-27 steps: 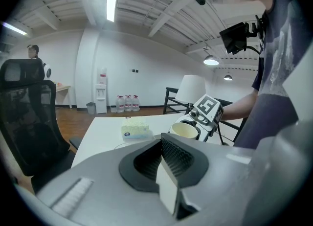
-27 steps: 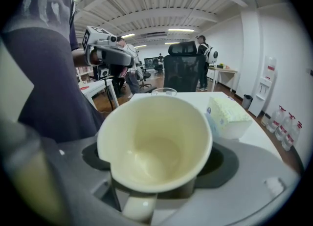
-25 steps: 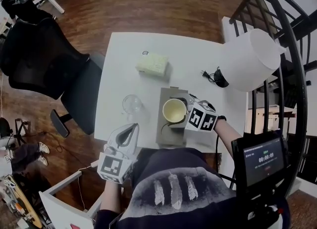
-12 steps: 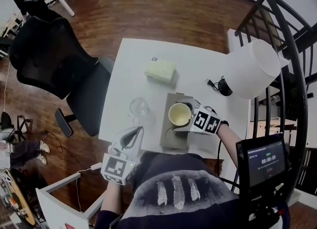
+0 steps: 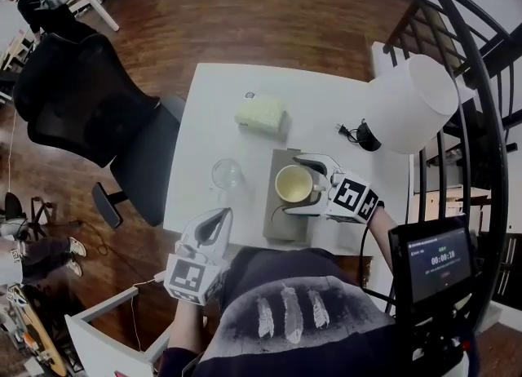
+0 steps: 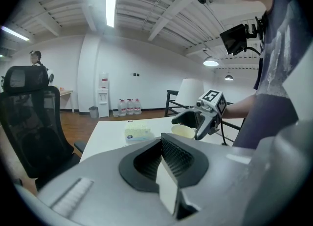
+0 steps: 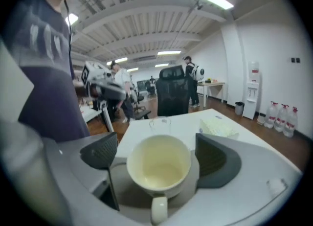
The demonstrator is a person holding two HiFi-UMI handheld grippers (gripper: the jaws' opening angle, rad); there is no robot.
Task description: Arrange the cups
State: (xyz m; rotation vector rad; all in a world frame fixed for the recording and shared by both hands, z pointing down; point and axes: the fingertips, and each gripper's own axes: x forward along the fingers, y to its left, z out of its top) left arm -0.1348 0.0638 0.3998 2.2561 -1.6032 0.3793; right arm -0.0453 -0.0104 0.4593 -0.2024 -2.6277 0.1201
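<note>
A cream mug (image 5: 292, 184) stands upright on a grey mat (image 5: 280, 222) on the white table (image 5: 214, 126). My right gripper (image 5: 302, 187) straddles it, and its jaws have just been opening. In the right gripper view the mug (image 7: 157, 164) sits between the pads with a gap on each side, its handle toward the camera. A clear glass cup (image 5: 227, 173) stands left of the mat and shows beyond the mug (image 7: 160, 124). My left gripper (image 5: 214, 222) hangs shut and empty over the table's near edge (image 6: 164, 144).
A pale yellow-green packet (image 5: 261, 113) lies farther back on the table. A white lamp shade (image 5: 412, 104) and a black plug with cable (image 5: 349, 131) are at the right. A black office chair (image 5: 90, 114) stands left of the table, black railings to the right.
My right gripper has lifted and drawn back to the right, its jaws wider around the mug. The mug stays on the mat. The left gripper has kept still.
</note>
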